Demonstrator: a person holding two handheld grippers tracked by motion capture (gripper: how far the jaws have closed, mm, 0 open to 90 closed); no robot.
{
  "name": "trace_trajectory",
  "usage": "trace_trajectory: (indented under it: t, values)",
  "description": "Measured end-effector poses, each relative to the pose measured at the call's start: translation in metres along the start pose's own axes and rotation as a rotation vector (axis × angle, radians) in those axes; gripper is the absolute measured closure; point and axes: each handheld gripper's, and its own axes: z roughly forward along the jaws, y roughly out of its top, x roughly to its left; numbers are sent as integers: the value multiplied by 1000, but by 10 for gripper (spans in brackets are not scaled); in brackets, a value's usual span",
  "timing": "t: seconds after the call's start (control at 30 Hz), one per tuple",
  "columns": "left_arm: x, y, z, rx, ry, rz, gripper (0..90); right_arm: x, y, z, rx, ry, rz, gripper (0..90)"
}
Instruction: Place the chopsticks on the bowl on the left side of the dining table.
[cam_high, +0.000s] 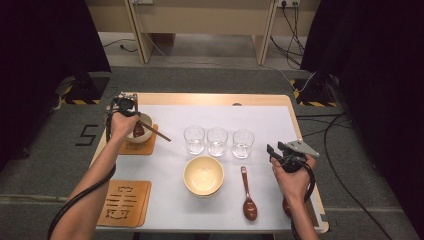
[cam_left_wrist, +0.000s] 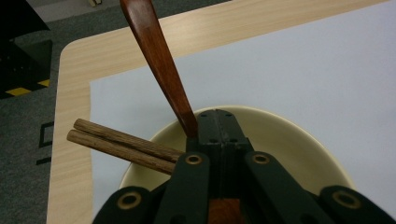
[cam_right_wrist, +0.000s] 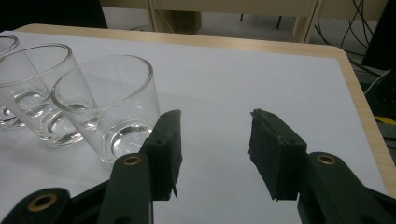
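The left tongs (cam_left_wrist: 215, 122) are clenched on the handle of a brown wooden spoon (cam_left_wrist: 159, 60), gripping it low on the shaft just above a cream bowl (cam_left_wrist: 299, 140), with the spoon's head down in the bowl and its handle rising out past the rim. A pair of wooden chopsticks (cam_left_wrist: 121, 145) rests across that bowl's rim just beside the grip. In the high view this bowl sits on a wooden coaster (cam_high: 145, 146) at the tabletop's (cam_high: 165, 210) far left. The step in hand looks like setting the spoon into this bowl; next the tongs would need to loosen and lift straight away without nudging the chopsticks. The right tongs (cam_right_wrist: 215, 149) stand released, holding nothing, just beside the nearest of three glasses (cam_right_wrist: 109, 105), with a second spoon (cam_high: 247, 192) lying near them.
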Motion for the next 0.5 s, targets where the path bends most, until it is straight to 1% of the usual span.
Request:
trace_trajectory:
  t: [0.27,0.37,0.5]
  values:
    - [0,-2,-2,22,14,-11,892,0,-1,1,3,1,2,540]
    - [1,-3,-2,27,19,-27,892,0,-1,1,3,2,0,540]
    - [1,-4,-2,39,25,-30,892,0,-1,1,3,1,-3,540]
